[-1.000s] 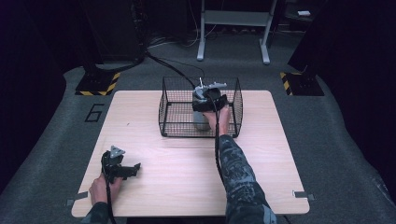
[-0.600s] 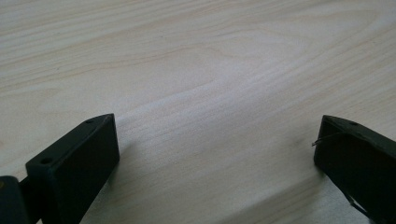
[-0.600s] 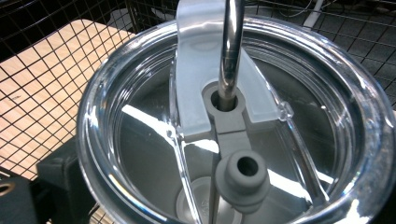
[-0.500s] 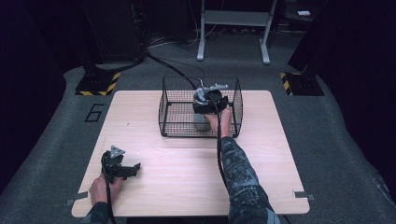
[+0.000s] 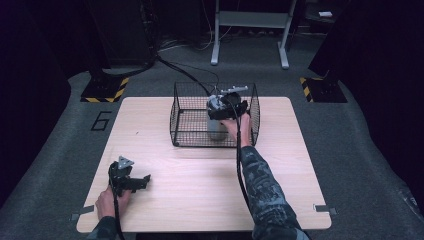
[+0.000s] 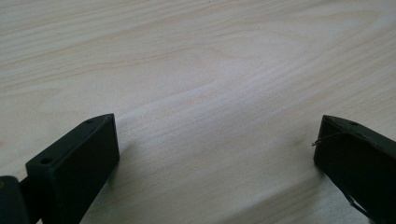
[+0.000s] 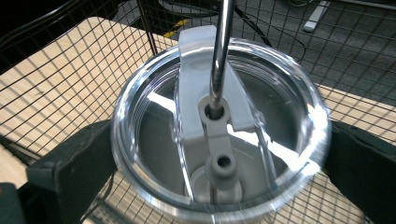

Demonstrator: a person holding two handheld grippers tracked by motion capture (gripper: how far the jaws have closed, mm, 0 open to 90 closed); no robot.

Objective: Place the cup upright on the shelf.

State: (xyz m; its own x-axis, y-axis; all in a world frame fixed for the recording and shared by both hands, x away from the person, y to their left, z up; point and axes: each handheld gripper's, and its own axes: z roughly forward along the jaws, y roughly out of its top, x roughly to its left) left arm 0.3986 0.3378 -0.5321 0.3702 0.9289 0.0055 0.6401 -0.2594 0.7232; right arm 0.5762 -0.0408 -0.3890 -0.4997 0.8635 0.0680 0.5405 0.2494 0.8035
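**Tumbler held inside the wire basket**

The right gripper (image 5: 226, 107) reaches into the black wire basket (image 5: 186, 125) at the far middle of the wooden table (image 5: 290, 150), its jaws closed on either side of a grey tumbler (image 5: 216, 127). In the right gripper view the tumbler's clear lid (image 7: 219, 126) sits between the jaws, a metal straw (image 7: 222, 51) rising through it. The left gripper (image 5: 125, 177) rests on the table's near left corner, jaws spread wide over bare wood.
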